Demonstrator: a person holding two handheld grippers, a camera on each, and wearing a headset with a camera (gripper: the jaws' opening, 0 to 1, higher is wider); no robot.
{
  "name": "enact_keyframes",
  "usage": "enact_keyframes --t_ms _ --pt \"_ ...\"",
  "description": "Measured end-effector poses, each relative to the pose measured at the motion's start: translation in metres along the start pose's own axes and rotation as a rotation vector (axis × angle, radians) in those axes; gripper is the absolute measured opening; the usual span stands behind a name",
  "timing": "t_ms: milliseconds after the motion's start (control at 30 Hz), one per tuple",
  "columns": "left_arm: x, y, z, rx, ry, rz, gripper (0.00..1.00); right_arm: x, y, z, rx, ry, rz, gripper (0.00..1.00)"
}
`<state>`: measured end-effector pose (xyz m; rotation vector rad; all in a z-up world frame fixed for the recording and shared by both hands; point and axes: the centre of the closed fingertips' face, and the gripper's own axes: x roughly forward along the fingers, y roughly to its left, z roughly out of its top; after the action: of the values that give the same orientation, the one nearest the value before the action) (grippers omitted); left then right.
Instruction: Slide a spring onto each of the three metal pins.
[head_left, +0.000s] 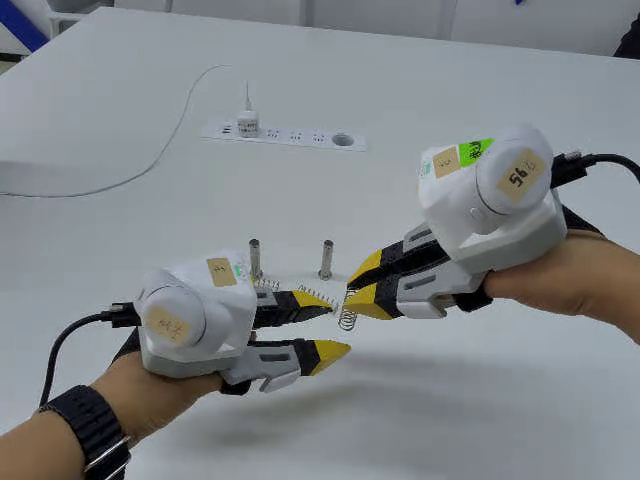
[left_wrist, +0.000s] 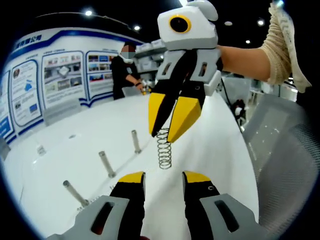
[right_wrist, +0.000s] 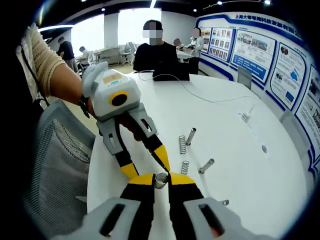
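My right gripper (head_left: 352, 290) is shut on the top end of a small metal spring (head_left: 347, 318), which hangs down from its yellow tips above the white table (head_left: 450, 400). In the left gripper view that spring (left_wrist: 164, 150) dangles just ahead of my left gripper (left_wrist: 164, 179), whose jaws stand open and apart from it. In the right gripper view the spring (right_wrist: 160, 180) sits end-on between my own tips. Three upright metal pins (left_wrist: 136, 141) (left_wrist: 106, 163) (left_wrist: 75, 192) stand bare on the table. Two loose springs (right_wrist: 182, 144) (right_wrist: 185, 167) lie beside the pins.
A white power strip (head_left: 285, 135) with a plugged-in adapter and a thin cable lies further back on the table. People stand at the far side. A mesh chair (right_wrist: 60, 150) is beside the table edge.
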<state>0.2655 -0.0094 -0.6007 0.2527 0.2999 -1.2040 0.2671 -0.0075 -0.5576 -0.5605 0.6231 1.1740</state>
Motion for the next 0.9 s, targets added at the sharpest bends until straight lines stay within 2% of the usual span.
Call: enact_keyframes --t_ms 433,900 --pt "-0.019 0.015 -0.009 -0.056 -0.003 0.073 0.47 -0.015 -0.015 -0.005 0.023 -0.002 -0.048 0.11" --pt "-0.044 0.038 -0.021 -0.09 0.005 0.162 0.57 -0.032 -0.037 -0.009 0.05 -0.006 -0.109 0.11"
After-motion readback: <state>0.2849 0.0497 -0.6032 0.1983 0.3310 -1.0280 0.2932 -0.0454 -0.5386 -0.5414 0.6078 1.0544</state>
